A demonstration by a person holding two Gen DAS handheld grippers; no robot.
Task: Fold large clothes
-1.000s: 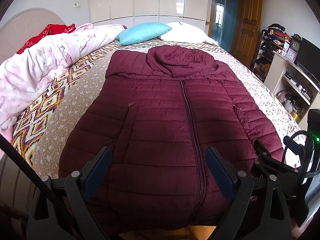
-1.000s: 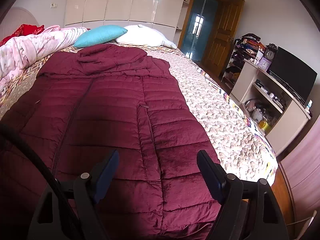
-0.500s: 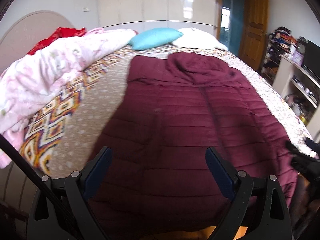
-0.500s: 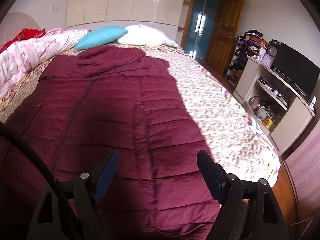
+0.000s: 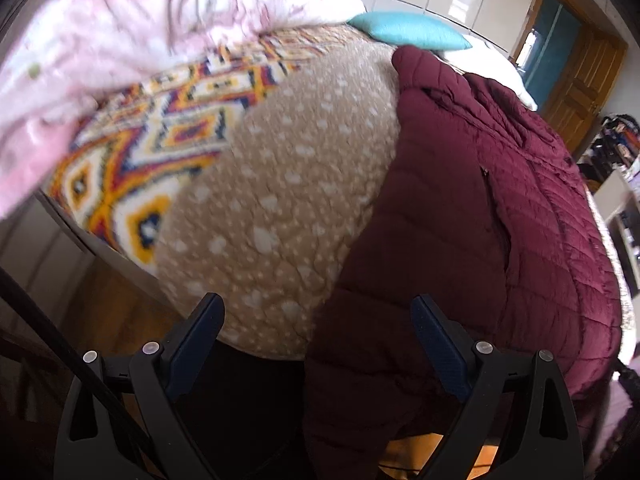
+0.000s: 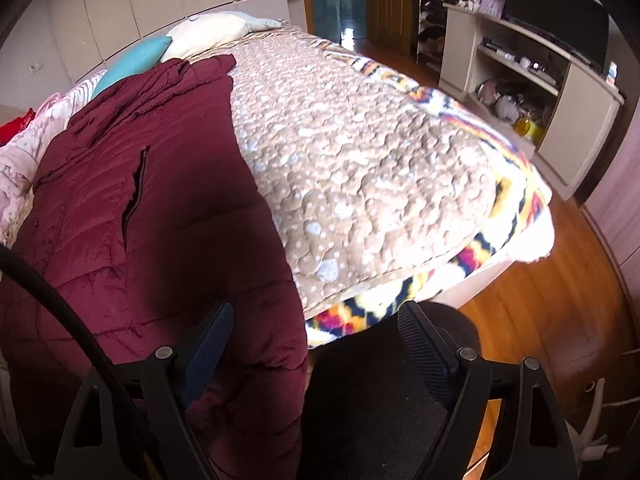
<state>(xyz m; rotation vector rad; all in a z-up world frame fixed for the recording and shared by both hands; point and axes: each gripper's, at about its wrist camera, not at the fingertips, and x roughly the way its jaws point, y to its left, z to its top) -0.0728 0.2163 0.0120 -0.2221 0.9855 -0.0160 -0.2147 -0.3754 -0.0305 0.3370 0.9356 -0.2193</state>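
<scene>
maroon puffer jacket [image 5: 500, 208] lies flat on the bed, front up, hood end toward the pillows, hem hanging over the foot edge. bed is covered by a beige spotted bedspread [image 5: 272, 184] with a bright geometric border [image 5: 132, 152].

left gripper [image 5: 318, 344] is wide open, nothing between the fingers. it sits at the foot of the bed over the jacket's left sleeve edge; right finger [image 5: 436, 344] is over maroon fabric, left finger [image 5: 196, 340] is over bare bedspread. contact with the fabric: cannot tell.

right gripper [image 6: 316, 344] is also spread wide, holding nothing. it is at the jacket's right sleeve edge near the hem; left finger [image 6: 208, 348] is over the jacket [image 6: 152, 208], right finger [image 6: 424, 344] is off it, over something dark below the bed edge. touching or not: cannot tell.

pink floral duvet [image 5: 132, 40] is bunched along the bed's left side. teal pillow [image 5: 408, 34] and a white pillow [image 6: 208, 34] are at the head end. tv stand [image 6: 536, 92] with a black tv [image 6: 560, 12] stands to the right of the bed, wood floor [image 6: 532, 312] below.
</scene>
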